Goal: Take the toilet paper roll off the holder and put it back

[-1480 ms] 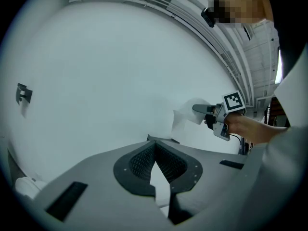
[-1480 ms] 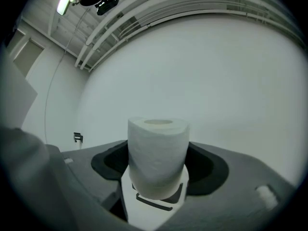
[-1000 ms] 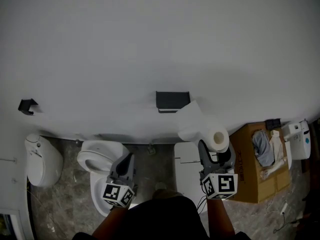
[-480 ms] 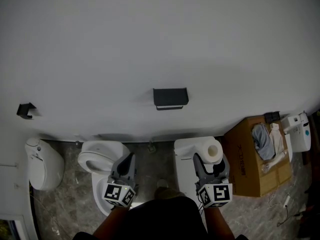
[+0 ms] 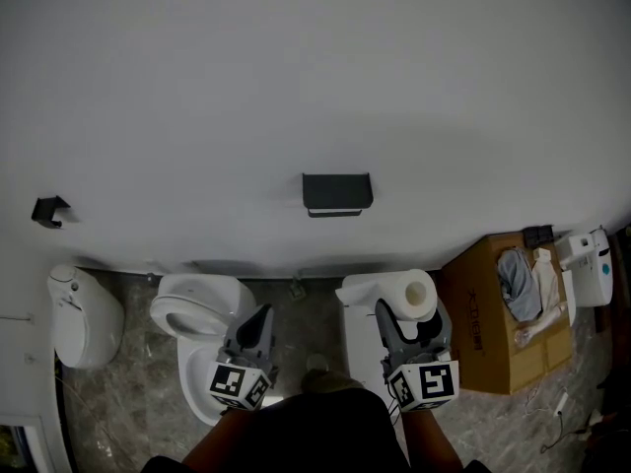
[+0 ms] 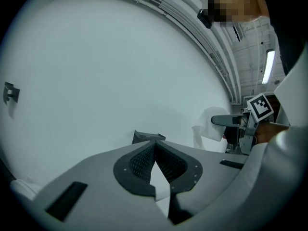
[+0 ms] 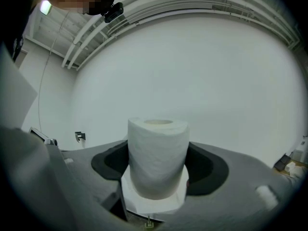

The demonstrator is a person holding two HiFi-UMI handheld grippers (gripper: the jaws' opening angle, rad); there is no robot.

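The white toilet paper roll (image 5: 414,294) stands upright between the jaws of my right gripper (image 5: 408,315), which is shut on its sides. The right gripper view shows the roll (image 7: 158,157) filling the gap of that gripper (image 7: 159,170), cardboard core facing up. The black holder (image 5: 337,193) is on the white wall, above and to the left of the roll, with nothing on it. My left gripper (image 5: 256,321) hangs over the toilet, its tips together and holding nothing. In the left gripper view my left gripper (image 6: 155,147) points at the holder (image 6: 147,136), with the roll (image 6: 210,130) at the right.
A white toilet (image 5: 189,315) sits below the left gripper and a white cistern lid (image 5: 359,335) under the roll. A cardboard box (image 5: 479,343) with cloth stands at the right, a white bin (image 5: 85,315) at the left. A small black hook (image 5: 47,209) is on the wall.
The right gripper has come down and back from beside the holder with the roll. The roll's loose tail no longer hangs out. The left gripper has barely moved.
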